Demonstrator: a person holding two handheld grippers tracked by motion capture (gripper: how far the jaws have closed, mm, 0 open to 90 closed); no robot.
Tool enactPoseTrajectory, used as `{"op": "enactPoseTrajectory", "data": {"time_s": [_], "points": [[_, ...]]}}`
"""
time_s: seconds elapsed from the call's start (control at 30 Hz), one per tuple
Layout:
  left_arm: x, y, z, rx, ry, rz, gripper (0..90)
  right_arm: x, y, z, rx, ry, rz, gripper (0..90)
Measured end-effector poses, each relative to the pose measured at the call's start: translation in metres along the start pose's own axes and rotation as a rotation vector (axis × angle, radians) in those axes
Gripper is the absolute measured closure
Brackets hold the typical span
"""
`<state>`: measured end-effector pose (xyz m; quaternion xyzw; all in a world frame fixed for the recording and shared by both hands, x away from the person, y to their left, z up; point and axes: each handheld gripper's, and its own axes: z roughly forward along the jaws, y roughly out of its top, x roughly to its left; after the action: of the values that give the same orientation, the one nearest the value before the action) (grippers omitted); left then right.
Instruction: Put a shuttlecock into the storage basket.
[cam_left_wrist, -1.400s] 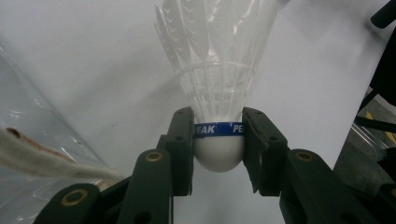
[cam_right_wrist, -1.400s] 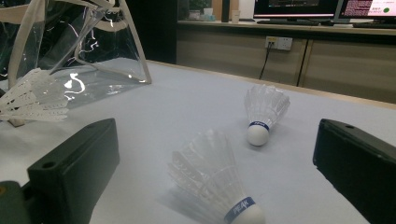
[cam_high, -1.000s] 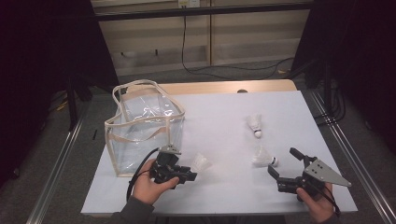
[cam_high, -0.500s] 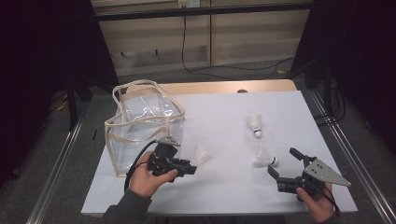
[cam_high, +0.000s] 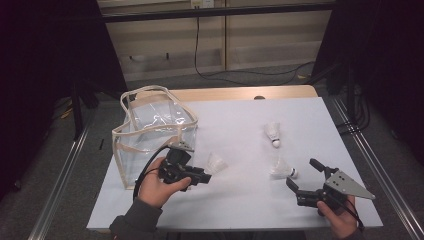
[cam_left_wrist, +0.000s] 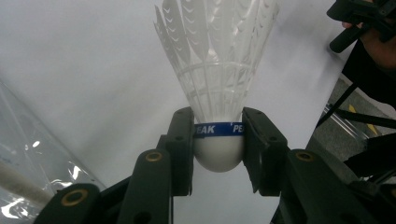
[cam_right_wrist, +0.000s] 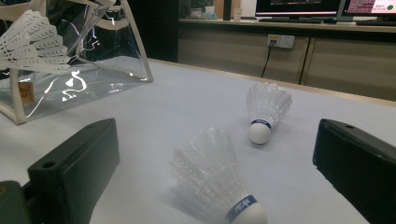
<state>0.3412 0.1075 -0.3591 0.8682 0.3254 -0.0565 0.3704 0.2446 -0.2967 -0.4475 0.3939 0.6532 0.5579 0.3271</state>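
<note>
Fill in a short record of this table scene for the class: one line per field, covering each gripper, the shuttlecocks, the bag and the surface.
left gripper: shut on held shuttlecock, pads on its white cork at the blue band, feathers pointing away
right gripper: open, jaws apart, nothing between the pads
near shuttlecock: lying on the table just ahead of the right gripper
far shuttlecock: lying farther back, apart from the near one
clear bag: standing at the table's left, top open
table: white sheet

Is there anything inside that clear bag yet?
The bag looks empty through its clear walls; its near bottom corner is hidden by the left gripper, which holds a shuttlecock. Two more lie on the table.
</note>
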Motion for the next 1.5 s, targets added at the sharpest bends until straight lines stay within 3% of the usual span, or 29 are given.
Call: {"op": "enactPoseTrajectory", "data": {"time_s": [1.5], "points": [[-0.012, 0.043, -0.021, 0.072, -0.007, 0.022, 65.8, 0.001, 0.0, -0.001, 0.002, 0.009, 0.001, 0.5]]}}
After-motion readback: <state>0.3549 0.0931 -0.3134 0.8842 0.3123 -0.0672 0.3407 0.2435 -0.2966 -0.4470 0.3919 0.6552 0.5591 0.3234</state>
